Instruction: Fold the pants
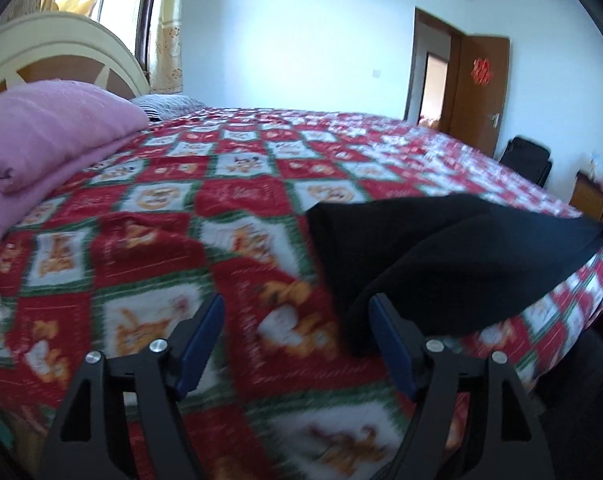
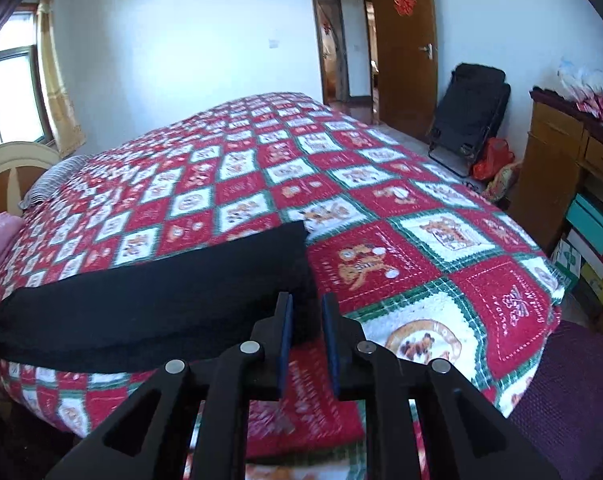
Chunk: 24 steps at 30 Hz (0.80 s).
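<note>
Left hand-held gripper (image 1: pixel 297 320) wide open, empty, pants (image 1: pixel 441 256) at its 2 o'clock | right hand-held gripper (image 2: pixel 306 312) narrowly parted, cloth edge between pads, grip unclear | pants folded on bed (image 1: pixel 141 240) near edge | risk: fold springs open or slides off.

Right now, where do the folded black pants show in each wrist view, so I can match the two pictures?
Left wrist view: the folded black pants lie right of centre on the red checked quilt, one end by the right finger of the left gripper.
Right wrist view: the pants stretch across the lower left, ending at the right gripper.
Shared landmark: the brown wooden door with its red paper ornament.
</note>
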Motion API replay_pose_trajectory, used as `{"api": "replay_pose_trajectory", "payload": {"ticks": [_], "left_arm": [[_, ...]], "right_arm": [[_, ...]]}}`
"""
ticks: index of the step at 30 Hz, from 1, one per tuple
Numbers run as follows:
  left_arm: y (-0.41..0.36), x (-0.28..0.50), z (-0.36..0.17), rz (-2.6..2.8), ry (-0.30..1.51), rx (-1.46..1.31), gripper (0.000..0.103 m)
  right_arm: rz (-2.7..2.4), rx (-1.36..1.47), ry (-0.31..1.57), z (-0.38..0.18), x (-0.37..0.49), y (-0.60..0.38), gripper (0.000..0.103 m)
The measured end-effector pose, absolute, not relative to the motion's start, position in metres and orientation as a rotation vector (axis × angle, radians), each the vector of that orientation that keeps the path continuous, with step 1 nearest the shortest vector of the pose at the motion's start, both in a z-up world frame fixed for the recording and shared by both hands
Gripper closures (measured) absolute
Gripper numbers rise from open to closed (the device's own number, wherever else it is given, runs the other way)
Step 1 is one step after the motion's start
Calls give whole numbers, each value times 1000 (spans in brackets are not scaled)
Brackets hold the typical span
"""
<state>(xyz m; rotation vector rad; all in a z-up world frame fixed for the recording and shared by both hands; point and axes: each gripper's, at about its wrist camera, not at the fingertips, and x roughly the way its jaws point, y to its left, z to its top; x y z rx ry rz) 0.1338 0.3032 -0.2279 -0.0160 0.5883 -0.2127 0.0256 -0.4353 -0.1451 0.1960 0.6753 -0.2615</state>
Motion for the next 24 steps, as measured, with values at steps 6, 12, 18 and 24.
{"api": "replay_pose_trajectory", "payload": {"ticks": [6, 12, 18, 24], "left_arm": [[330, 122, -227, -132, 586, -96, 26], [295, 110, -205, -251, 523, -105, 26], [244, 127, -208, -237, 568, 113, 33], [229, 143, -215, -275, 606, 207, 51]], "right_arm": [[-95, 196, 678, -129, 46, -375, 74], [144, 6, 760, -138, 96, -250, 74], [387, -117, 824, -167, 129, -136, 72], [504, -254, 886, -205, 151, -64, 63]]}}
